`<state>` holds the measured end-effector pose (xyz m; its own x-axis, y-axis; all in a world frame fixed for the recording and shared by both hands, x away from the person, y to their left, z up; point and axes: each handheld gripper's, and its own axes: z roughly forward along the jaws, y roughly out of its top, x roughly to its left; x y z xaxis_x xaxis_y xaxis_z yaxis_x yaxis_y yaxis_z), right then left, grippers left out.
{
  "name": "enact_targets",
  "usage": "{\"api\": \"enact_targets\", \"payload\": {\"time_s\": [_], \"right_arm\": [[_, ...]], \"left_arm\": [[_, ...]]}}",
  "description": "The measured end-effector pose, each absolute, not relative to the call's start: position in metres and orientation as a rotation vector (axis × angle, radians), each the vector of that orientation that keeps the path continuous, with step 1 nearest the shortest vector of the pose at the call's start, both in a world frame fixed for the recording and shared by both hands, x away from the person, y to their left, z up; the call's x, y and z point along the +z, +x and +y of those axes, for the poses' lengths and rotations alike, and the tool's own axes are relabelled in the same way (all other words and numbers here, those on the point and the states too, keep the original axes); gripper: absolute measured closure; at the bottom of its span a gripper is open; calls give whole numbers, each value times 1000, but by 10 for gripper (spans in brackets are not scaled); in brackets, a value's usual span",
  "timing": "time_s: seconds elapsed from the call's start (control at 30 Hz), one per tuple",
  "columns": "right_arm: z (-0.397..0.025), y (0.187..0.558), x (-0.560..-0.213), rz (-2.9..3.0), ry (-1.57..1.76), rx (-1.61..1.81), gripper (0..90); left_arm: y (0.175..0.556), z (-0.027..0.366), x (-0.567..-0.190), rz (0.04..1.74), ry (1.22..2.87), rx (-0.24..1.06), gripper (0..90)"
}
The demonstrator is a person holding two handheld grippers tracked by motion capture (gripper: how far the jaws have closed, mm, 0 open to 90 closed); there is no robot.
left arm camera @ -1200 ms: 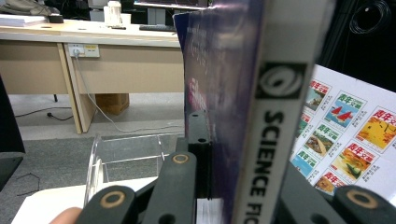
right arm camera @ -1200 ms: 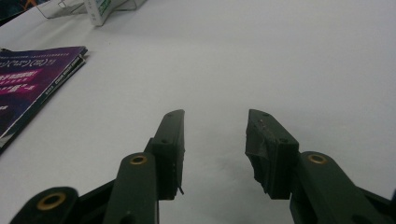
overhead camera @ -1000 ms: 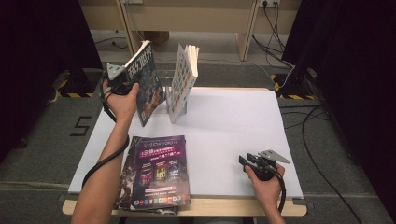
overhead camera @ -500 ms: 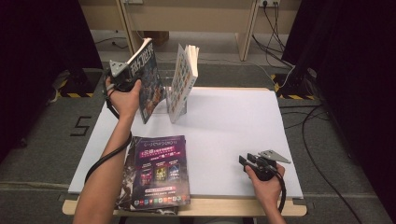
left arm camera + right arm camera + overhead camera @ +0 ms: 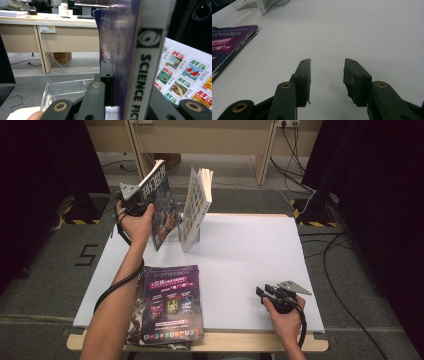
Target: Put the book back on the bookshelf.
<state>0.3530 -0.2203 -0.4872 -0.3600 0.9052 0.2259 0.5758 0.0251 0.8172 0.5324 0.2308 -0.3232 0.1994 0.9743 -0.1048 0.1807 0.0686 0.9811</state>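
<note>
Science magazine (image 5: 140,62) between left jaws, seemingly upright

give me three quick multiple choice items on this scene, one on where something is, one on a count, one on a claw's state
1. Where do the flat magazines lie?
A. near left part of the table
B. far right corner
C. inside the clear stand

2. How many magazines stand or are held upright at the far side?
A. one
B. two
C. four

3. How is the right claw?
A. shut on a magazine
B. open, holding nothing
C. shut on a cable

Answers: 1 A, the high view shows them by the near edge of the white table. 2 B, the dark magazine in the left claw plus the pale magazine. 3 B, bare table shows between its jaws.
</note>
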Motion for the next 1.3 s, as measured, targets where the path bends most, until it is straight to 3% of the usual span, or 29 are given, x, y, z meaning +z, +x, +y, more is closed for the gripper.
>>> {"api": "enact_targets", "payload": {"time_s": [1.3], "right_arm": [[-222,353,-488,1948,1515,1268,578]], "left_arm": [[549,226,-321,1223,1348,977,823]]}}
